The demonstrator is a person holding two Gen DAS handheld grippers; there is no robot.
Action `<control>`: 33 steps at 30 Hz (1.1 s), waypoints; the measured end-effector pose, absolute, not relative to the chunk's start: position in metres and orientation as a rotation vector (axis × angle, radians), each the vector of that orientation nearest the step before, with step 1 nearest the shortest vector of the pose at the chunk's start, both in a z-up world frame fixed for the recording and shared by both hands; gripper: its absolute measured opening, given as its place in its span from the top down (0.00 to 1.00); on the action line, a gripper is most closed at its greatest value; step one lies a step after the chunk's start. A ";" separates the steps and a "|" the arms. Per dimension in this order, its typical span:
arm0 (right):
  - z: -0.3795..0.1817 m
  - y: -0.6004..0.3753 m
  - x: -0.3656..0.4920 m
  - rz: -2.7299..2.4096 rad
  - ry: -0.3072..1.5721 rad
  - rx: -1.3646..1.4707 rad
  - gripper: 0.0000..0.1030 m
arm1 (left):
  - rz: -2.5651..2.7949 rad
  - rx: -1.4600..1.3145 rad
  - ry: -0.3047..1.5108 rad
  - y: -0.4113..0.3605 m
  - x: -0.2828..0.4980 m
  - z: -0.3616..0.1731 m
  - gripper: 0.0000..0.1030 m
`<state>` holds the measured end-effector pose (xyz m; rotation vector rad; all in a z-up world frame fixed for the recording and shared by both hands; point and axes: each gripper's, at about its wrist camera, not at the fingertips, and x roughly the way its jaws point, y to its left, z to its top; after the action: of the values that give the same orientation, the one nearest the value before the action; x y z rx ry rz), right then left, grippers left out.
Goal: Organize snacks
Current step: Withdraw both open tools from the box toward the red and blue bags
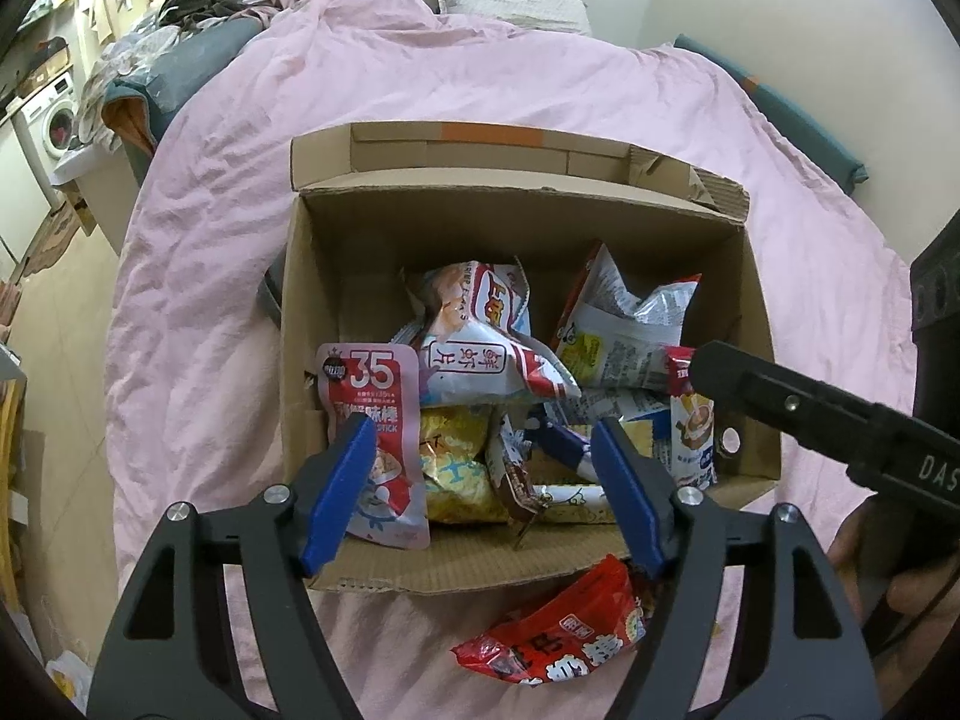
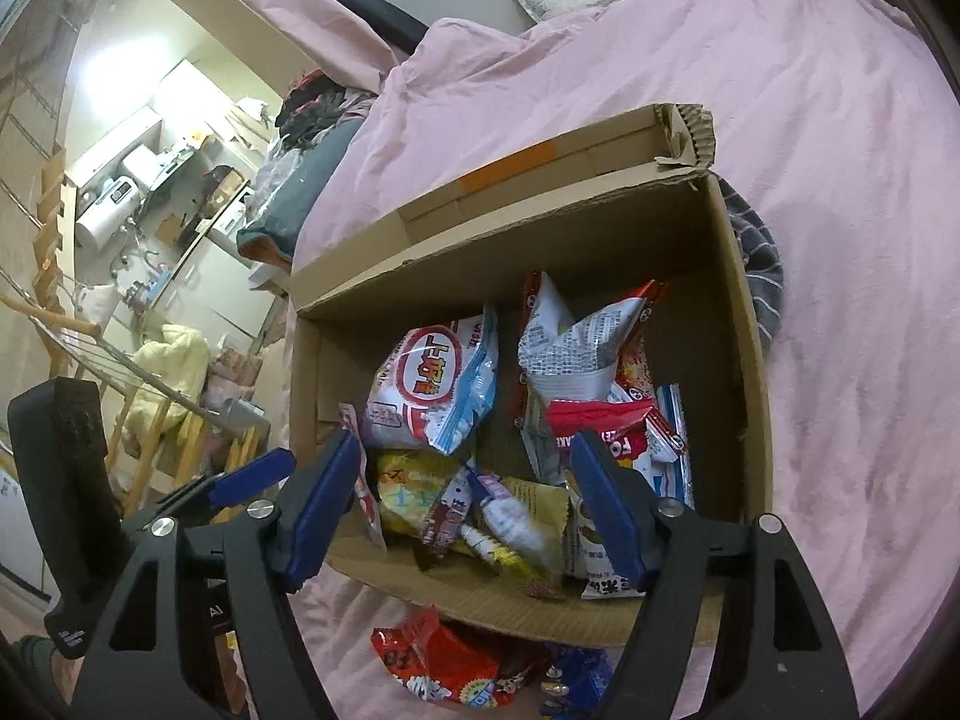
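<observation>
An open cardboard box (image 1: 516,222) sits on a pink bed cover and holds several snack packets. A pink packet marked 35 (image 1: 375,414) leans on its left wall, next to a white and red shrimp-chip bag (image 1: 480,336). The box (image 2: 738,324) and that bag (image 2: 432,384) also show in the right wrist view. A red snack bag (image 1: 564,636) lies on the cover in front of the box, also in the right wrist view (image 2: 438,660). My left gripper (image 1: 480,456) is open and empty above the box's near edge. My right gripper (image 2: 468,474) is open and empty over the box.
A blue packet (image 2: 576,678) lies beside the red bag outside the box. A grey striped cloth (image 2: 762,264) lies right of the box. A pillow (image 1: 510,0) is at the bed's head. Laundry and a washing machine (image 1: 54,120) stand at the left.
</observation>
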<state>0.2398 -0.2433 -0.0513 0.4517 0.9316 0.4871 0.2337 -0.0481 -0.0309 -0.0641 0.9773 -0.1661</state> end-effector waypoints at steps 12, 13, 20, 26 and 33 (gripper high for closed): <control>-0.044 -0.248 0.224 0.456 0.919 0.421 0.27 | -0.149 -0.080 0.966 -0.038 0.222 -0.024 0.31; -0.044 -0.248 0.222 0.453 0.919 0.416 0.27 | -0.150 -0.084 0.964 -0.037 0.220 -0.022 0.31; -0.036 -0.245 0.207 0.451 0.909 0.365 0.16 | -0.127 -0.088 0.858 -0.026 0.198 -0.004 0.31; -0.034 -0.247 0.188 0.430 0.895 0.342 0.10 | -0.094 -0.109 0.759 -0.013 0.175 0.010 0.13; -0.037 -0.260 0.170 0.389 0.906 0.364 0.07 | -0.081 -0.204 0.854 -0.002 0.165 -0.005 0.08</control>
<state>0.1698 -0.2602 -0.0367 0.3639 0.9065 0.3893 0.1653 -0.0017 -0.0049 -0.2039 0.8539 -0.0813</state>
